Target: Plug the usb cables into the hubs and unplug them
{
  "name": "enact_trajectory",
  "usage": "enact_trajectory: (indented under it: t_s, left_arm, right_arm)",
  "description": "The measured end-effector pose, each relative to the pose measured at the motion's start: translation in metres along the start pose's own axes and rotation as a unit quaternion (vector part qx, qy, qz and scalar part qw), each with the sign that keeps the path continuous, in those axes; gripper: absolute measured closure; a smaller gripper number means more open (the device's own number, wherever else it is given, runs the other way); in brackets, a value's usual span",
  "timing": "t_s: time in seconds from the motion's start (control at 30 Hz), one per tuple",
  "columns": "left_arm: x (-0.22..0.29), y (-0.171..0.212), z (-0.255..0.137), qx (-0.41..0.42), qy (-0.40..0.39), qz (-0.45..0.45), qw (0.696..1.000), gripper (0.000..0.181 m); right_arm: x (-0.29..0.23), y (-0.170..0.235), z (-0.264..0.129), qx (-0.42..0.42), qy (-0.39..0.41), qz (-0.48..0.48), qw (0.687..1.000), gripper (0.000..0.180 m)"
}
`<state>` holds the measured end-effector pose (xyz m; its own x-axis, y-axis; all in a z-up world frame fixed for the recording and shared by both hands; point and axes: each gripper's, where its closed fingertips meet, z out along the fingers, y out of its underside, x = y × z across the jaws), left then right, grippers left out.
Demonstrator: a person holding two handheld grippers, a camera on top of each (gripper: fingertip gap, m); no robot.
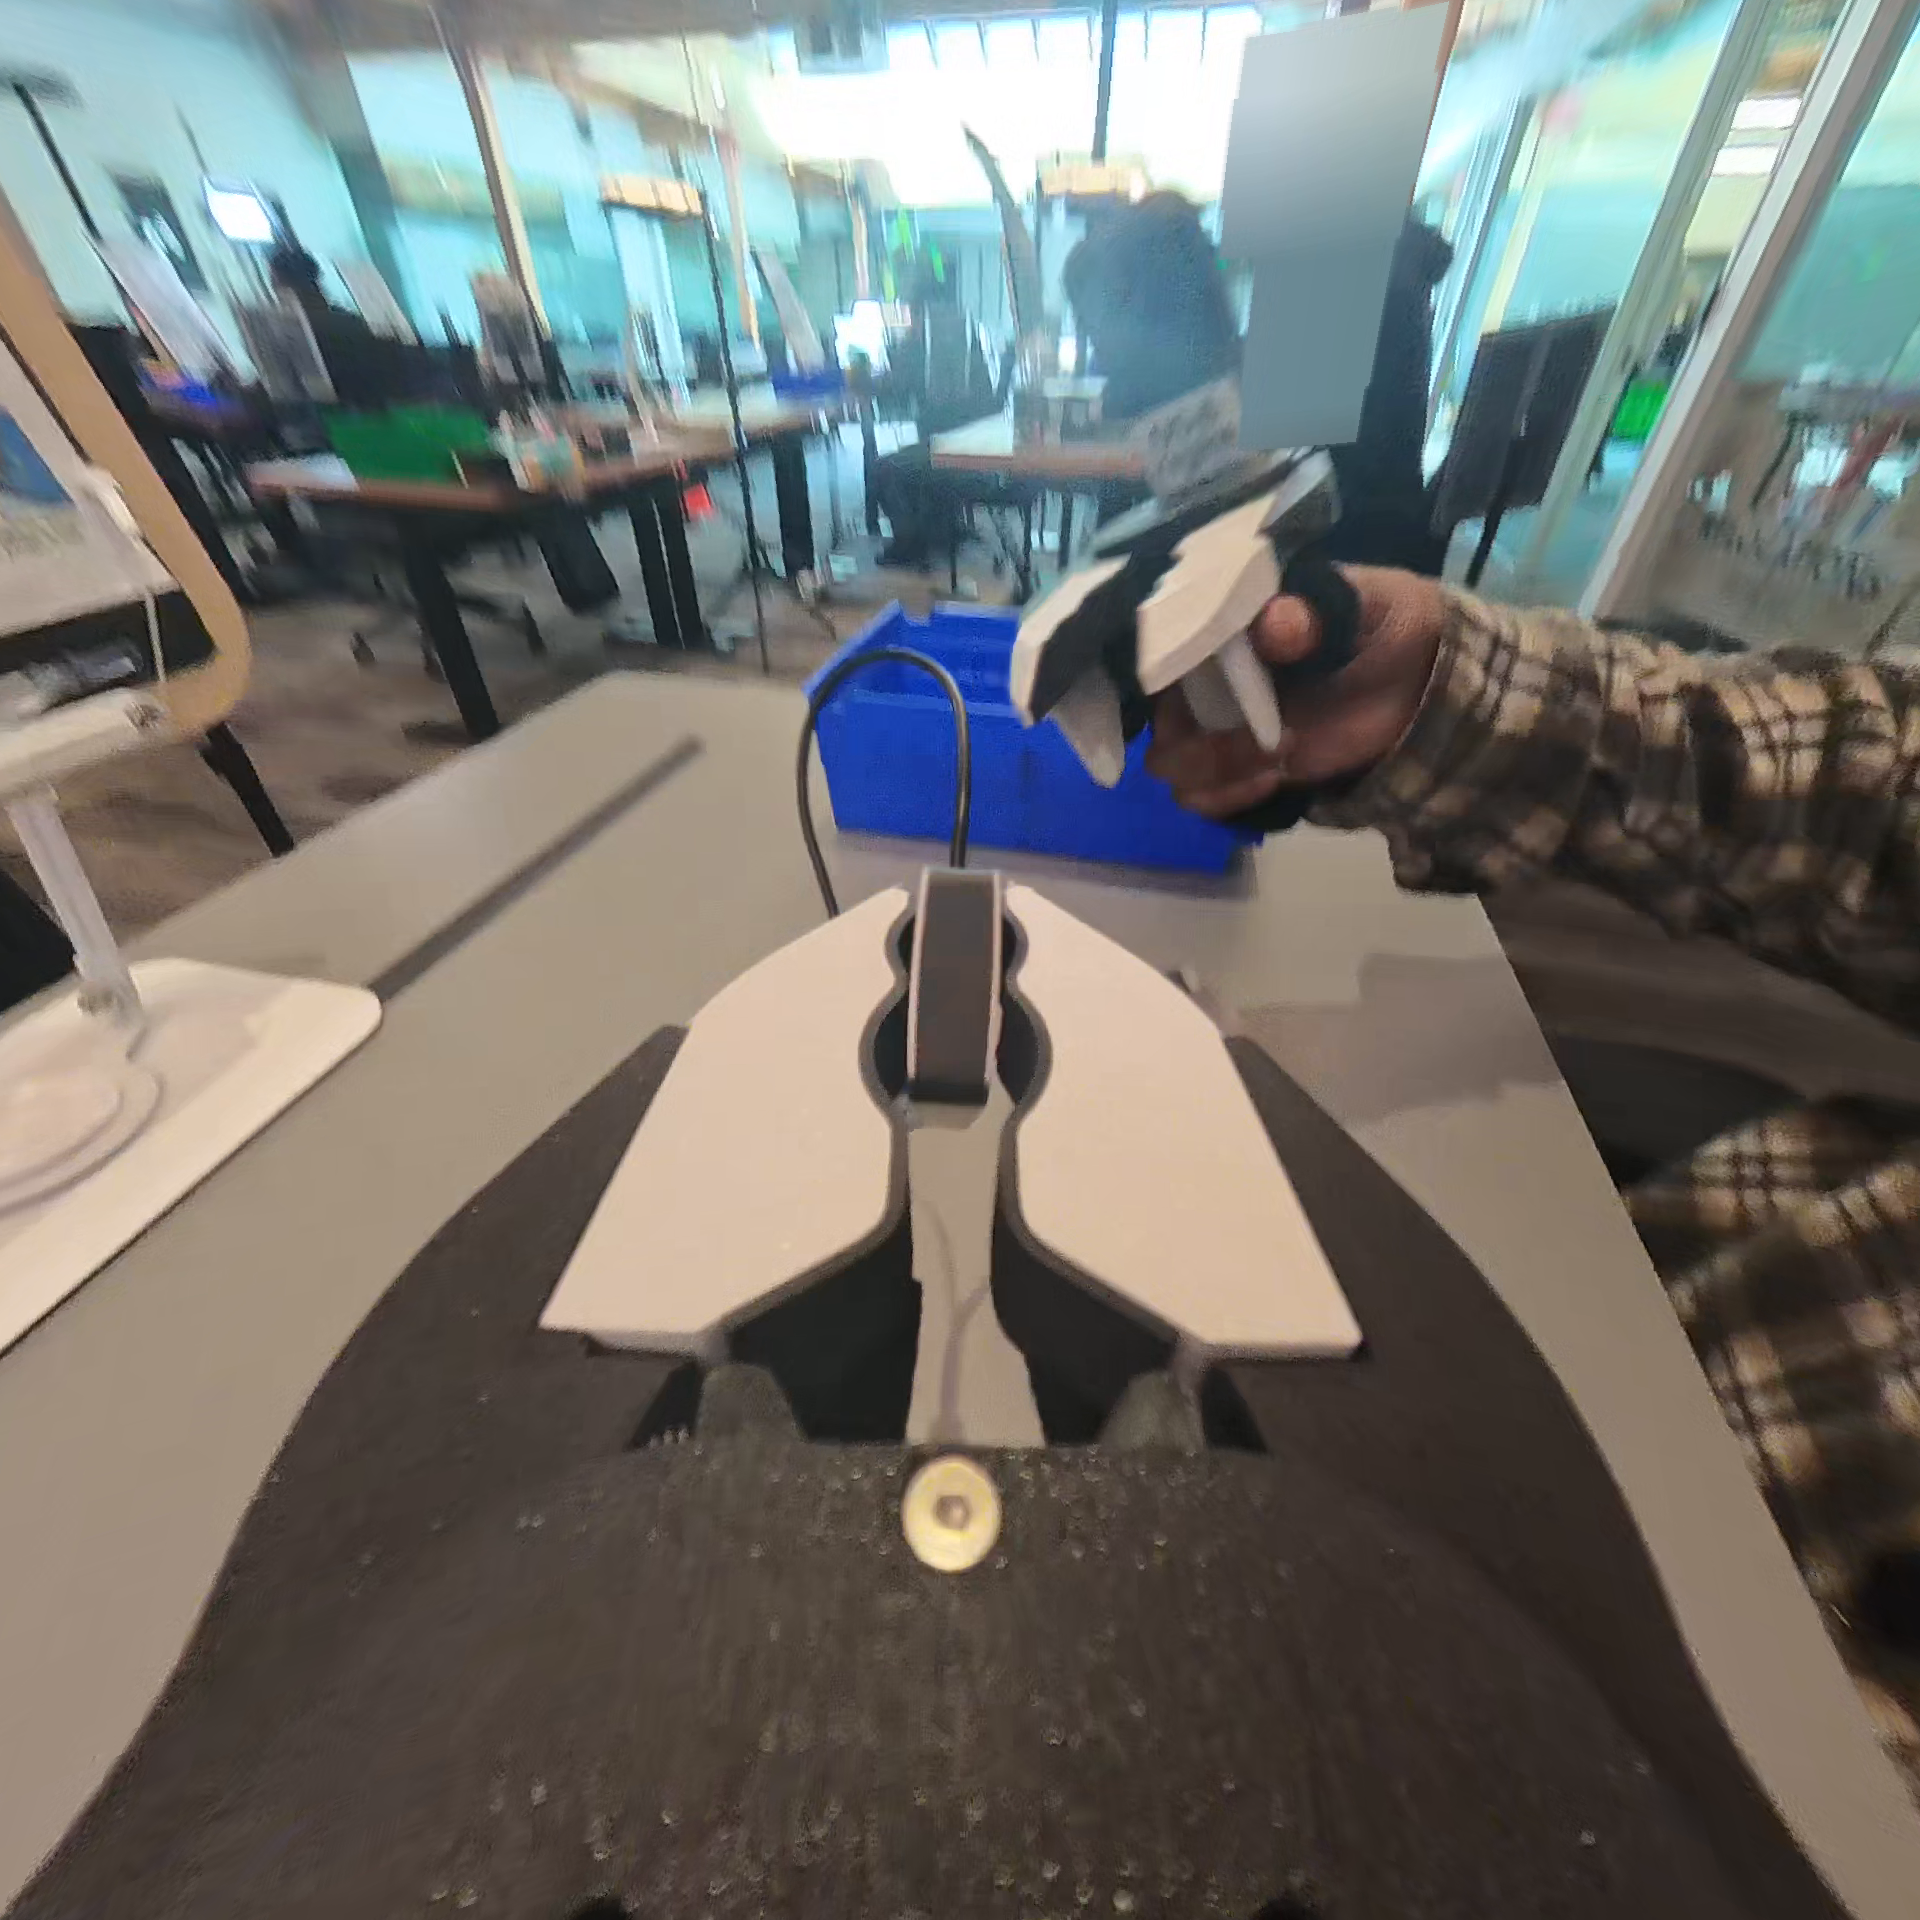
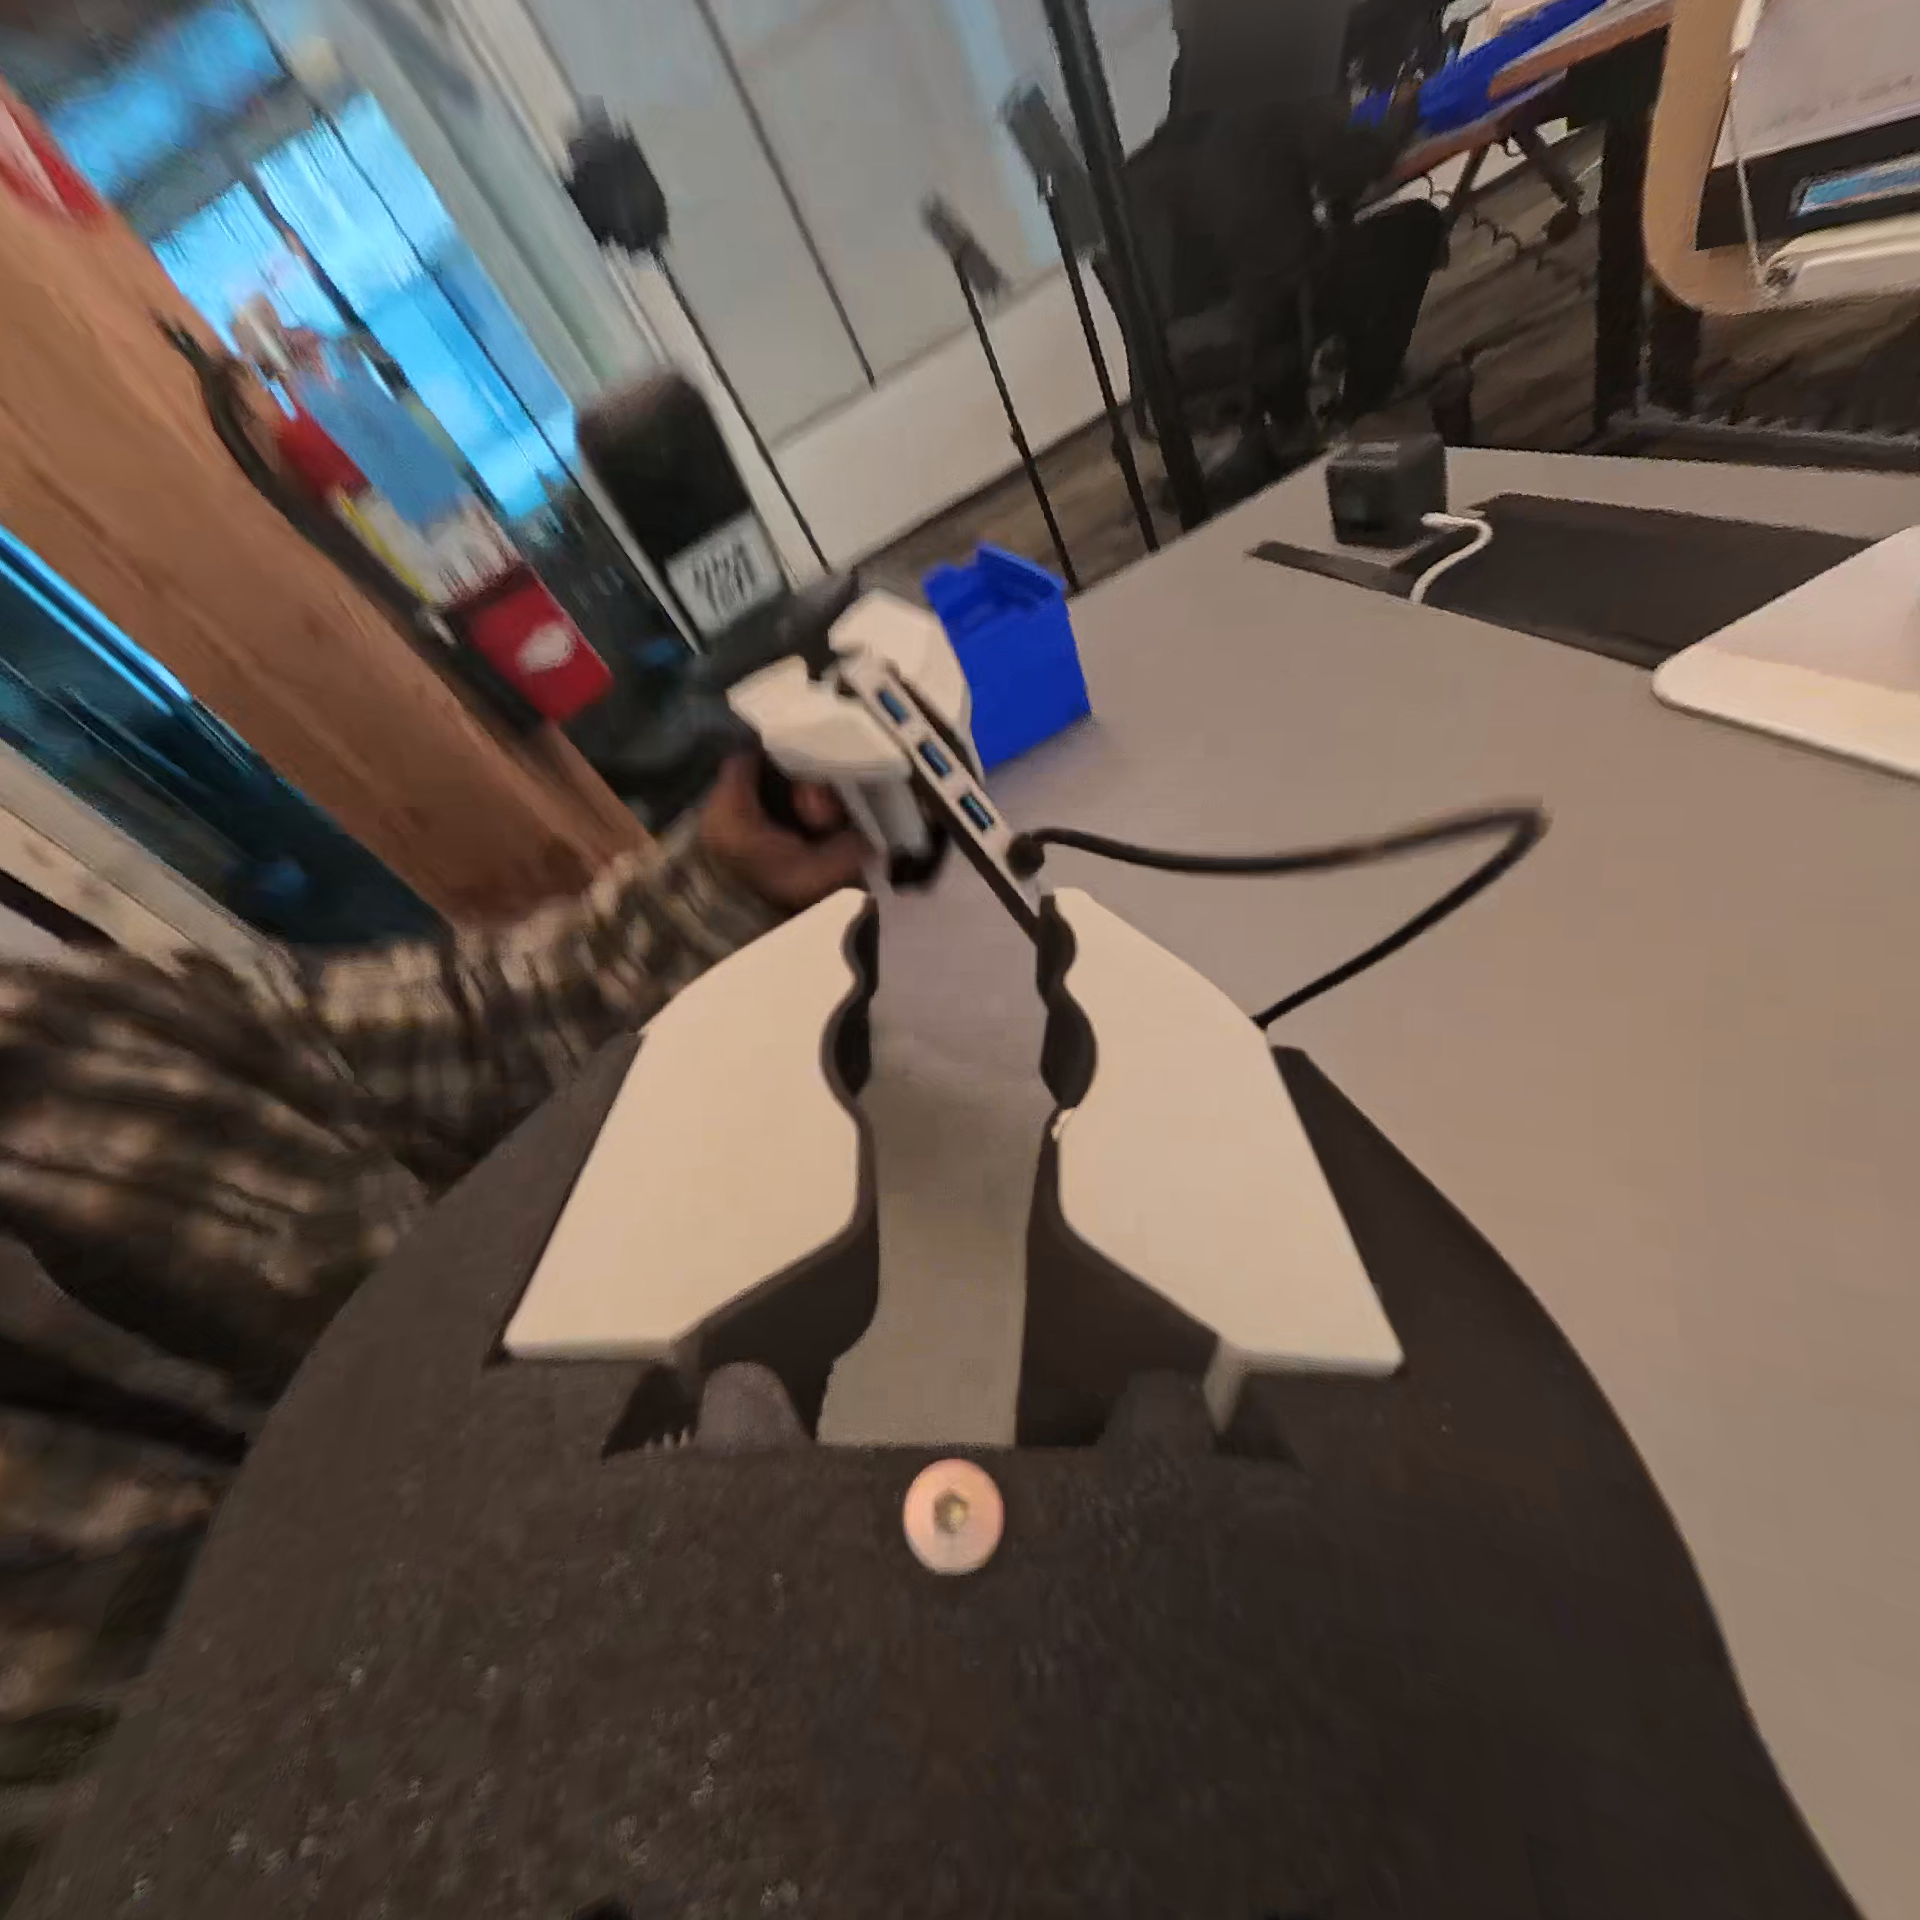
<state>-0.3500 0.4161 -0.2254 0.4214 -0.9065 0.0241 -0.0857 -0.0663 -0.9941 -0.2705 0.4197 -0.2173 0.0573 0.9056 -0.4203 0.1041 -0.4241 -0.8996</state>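
Two claws | left claw [image 1: 953, 935] clamping hub [image 1: 951, 997], steadying ports | right claw [image 2: 956, 914] hovering apart, empty, above worktop [image 2: 1455, 1039] edge

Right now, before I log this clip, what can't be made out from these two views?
- Free end of the cable: it passes behind the right tongs in the right wrist view and behind the left tongs in the left wrist view.
- Contents of the blue bin: hidden by its walls in both views.
- Ports of the hub: the left wrist view shows only its narrow edge.
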Motion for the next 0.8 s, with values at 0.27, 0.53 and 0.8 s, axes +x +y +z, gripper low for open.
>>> enact_trajectory:
  t_s: [0.27,0.53,0.8]
  left_arm:
    - [0.010,0.007,0.007,-0.145,0.067,-0.029,0.987,0.170]
    - [0.030,0.004,0.015,-0.152,0.116,-0.043,0.981,0.169]
    - [0.018,-0.002,0.010,-0.061,0.123,-0.109,0.985,0.149]
  right_arm:
    - [-0.007,0.027,0.011,-0.174,-0.003,-0.267,0.948,0.148]
    - [-0.005,0.057,0.053,-0.219,-0.097,-0.247,0.939,0.174]
    - [0.005,0.054,0.057,-0.154,-0.081,-0.205,0.963,0.175]
